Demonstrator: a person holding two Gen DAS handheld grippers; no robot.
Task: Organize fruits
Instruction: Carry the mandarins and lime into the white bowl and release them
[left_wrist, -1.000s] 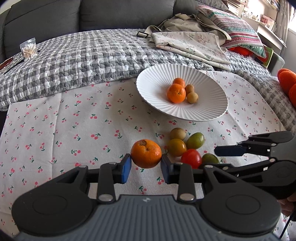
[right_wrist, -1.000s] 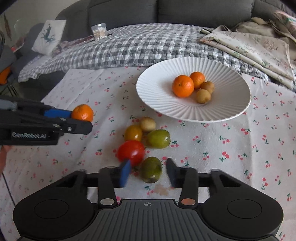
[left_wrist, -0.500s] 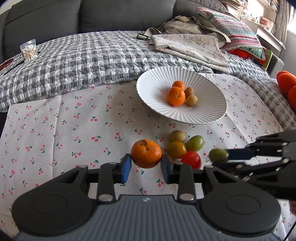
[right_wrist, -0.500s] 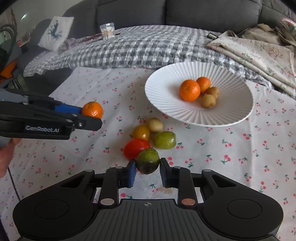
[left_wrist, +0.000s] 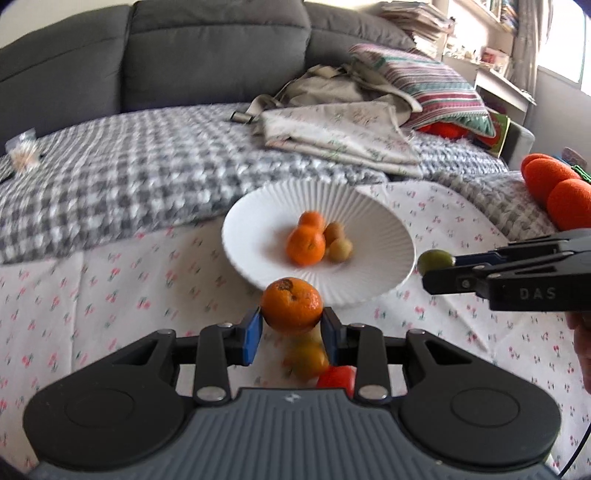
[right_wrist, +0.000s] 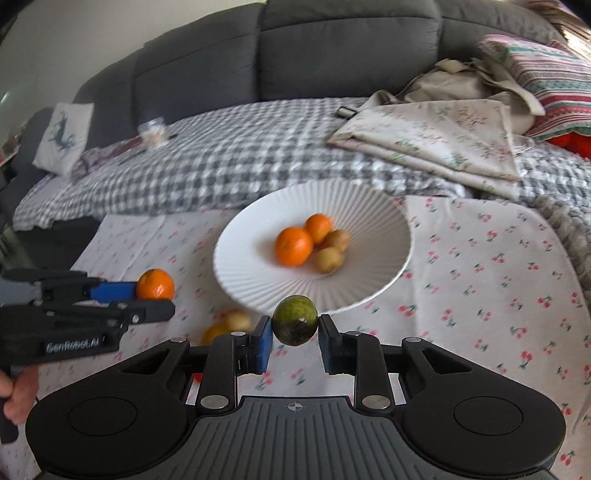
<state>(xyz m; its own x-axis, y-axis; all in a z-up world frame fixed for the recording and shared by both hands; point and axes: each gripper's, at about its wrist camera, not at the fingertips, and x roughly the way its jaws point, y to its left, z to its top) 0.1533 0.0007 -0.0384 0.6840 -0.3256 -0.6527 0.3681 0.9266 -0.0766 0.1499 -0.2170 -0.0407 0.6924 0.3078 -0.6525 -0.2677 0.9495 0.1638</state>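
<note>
My left gripper (left_wrist: 291, 334) is shut on an orange mandarin (left_wrist: 291, 305), held in the air just short of the white ribbed plate (left_wrist: 376, 229). My right gripper (right_wrist: 294, 343) is shut on a dark green fruit (right_wrist: 294, 320), also lifted near the plate's (right_wrist: 240, 273) front rim. The plate holds two mandarins (right_wrist: 293, 246) and two small brown fruits (right_wrist: 328, 259). From the right wrist view the left gripper (right_wrist: 147, 301) and its mandarin (right_wrist: 155, 284) show at the left. In the left wrist view the right gripper (left_wrist: 439, 269) with the green fruit (left_wrist: 436, 260) shows at the right.
Loose fruits stay on the cherry-print cloth (right_wrist: 480, 280): a yellowish one (left_wrist: 308, 356), a red one (left_wrist: 338, 376), and a pale one (right_wrist: 238, 319). Behind lie a grey checked blanket (left_wrist: 129, 177), folded fabric (left_wrist: 343, 133), a striped pillow (left_wrist: 436, 96) and a grey sofa back. Orange balls (left_wrist: 554, 188) sit at the far right.
The right gripper shut on the green fruit and lifted it off the cloth. Both grippers rose and moved toward the plate with their fruits.
</note>
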